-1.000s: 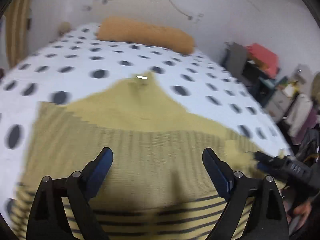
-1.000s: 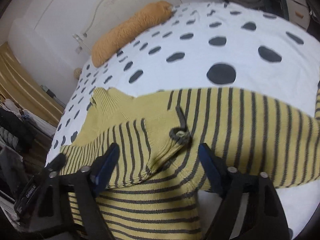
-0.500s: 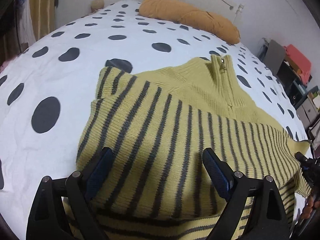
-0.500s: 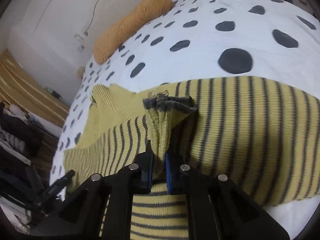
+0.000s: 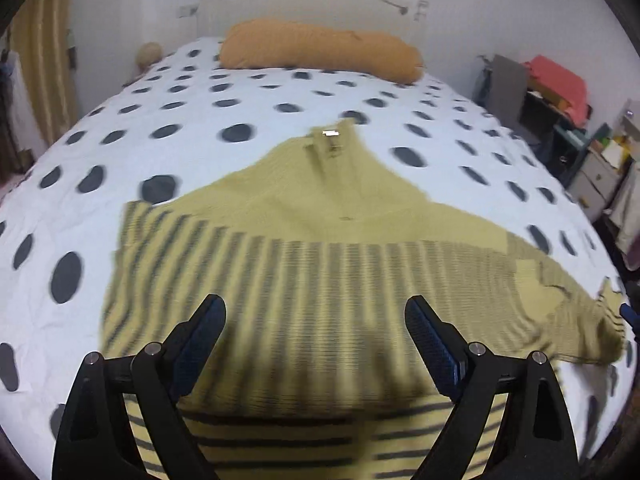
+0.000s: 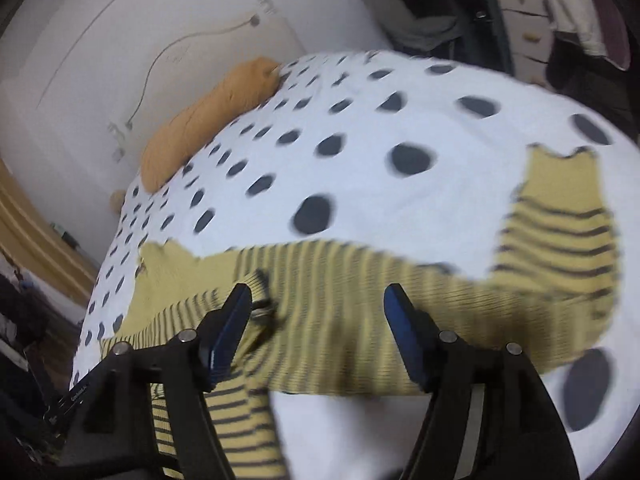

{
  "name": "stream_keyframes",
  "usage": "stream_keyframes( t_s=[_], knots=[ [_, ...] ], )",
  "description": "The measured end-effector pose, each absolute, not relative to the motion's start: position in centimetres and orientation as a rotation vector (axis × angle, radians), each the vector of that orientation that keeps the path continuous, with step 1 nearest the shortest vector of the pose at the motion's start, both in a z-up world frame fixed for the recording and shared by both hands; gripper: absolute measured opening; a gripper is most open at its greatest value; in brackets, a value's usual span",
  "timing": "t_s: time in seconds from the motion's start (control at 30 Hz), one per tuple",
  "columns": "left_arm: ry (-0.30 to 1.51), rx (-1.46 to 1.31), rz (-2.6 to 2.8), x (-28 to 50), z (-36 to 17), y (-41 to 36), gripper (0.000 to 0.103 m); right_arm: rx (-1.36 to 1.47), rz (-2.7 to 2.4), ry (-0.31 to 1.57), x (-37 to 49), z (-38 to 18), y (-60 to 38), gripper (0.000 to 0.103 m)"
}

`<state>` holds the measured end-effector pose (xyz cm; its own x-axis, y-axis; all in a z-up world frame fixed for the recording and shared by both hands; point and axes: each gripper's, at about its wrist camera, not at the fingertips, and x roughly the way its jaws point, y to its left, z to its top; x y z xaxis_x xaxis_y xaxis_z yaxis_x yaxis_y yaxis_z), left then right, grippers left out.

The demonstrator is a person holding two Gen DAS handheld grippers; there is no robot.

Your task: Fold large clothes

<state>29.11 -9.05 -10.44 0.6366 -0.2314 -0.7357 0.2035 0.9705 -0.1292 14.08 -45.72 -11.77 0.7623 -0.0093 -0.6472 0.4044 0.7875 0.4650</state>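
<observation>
A yellow sweater with dark stripes (image 5: 320, 264) lies flat on the polka-dot bed (image 5: 200, 120), collar and zipper pointing at the pillow. My left gripper (image 5: 316, 340) is open and empty, held just above the sweater's striped lower body. In the right wrist view the sweater (image 6: 360, 300) stretches across the bed, with one sleeve (image 6: 560, 232) lying out to the right. My right gripper (image 6: 320, 328) is open and empty above the sweater's body, beside a folded-in striped sleeve.
An orange bolster pillow (image 5: 320, 54) lies at the head of the bed against the white wall. Shelves and drawers with clutter (image 5: 560, 120) stand to the bed's right. Yellow curtains (image 5: 40, 60) hang at the left.
My right gripper was shut on a bunched sleeve cuff half a second ago; it has let go and opened. My left gripper swung back to face the collar squarely, still open.
</observation>
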Motion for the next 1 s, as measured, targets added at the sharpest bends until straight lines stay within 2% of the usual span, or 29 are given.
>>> stream_keyframes(
  t_s=[0.17, 0.27, 0.37, 0.4, 0.43, 0.47, 0.57, 0.73, 0.87, 1.0],
  knots=[
    [0.873, -0.013, -0.356, 28.2, -10.7, -14.1, 0.092, 0.649, -0.530, 0.661, 8.0, -11.8, -56.2, 0.069],
    [0.905, -0.005, -0.389, 28.1, -11.9, -16.4, 0.092, 0.691, -0.634, 0.731, 7.7, -14.6, -61.8, 0.069],
    [0.929, 0.014, -0.387, 28.8, -13.2, -17.6, 0.092, 0.729, -0.614, 0.778, 9.2, -17.5, -64.6, 0.064],
    [0.941, 0.023, -0.373, 29.3, -13.8, -17.7, 0.092, 0.726, -0.606, 0.779, 9.7, -18.0, -64.8, 0.058],
    [0.956, 0.025, -0.360, 29.7, -14.2, -17.7, 0.092, 0.706, -0.607, 0.784, 10.4, -18.4, -64.8, 0.045],
    [0.978, 0.017, -0.348, 30.1, -14.8, -17.5, 0.092, 0.697, -0.588, 0.795, 11.2, -18.7, -64.5, 0.010],
    [0.995, -0.036, -0.347, 30.5, -15.2, -16.1, 0.092, 0.730, -0.496, 0.728, 11.6, -17.3, -62.3, 0.011],
    [0.990, -0.109, -0.346, 30.9, -14.1, -13.0, 0.092, 0.721, -0.252, 0.569, 12.2, -11.1, -55.8, 0.010],
    [0.994, -0.266, -0.416, 31.5, -12.4, -9.6, 0.092, 0.640, -0.019, 0.526, 15.2, -6.6, -45.8, 0.010],
    [1.006, -0.481, -0.522, 32.6, -10.1, -5.5, 0.092, 0.585, 0.216, 0.550, 18.9, -5.0, -34.2, 0.010]
  ],
)
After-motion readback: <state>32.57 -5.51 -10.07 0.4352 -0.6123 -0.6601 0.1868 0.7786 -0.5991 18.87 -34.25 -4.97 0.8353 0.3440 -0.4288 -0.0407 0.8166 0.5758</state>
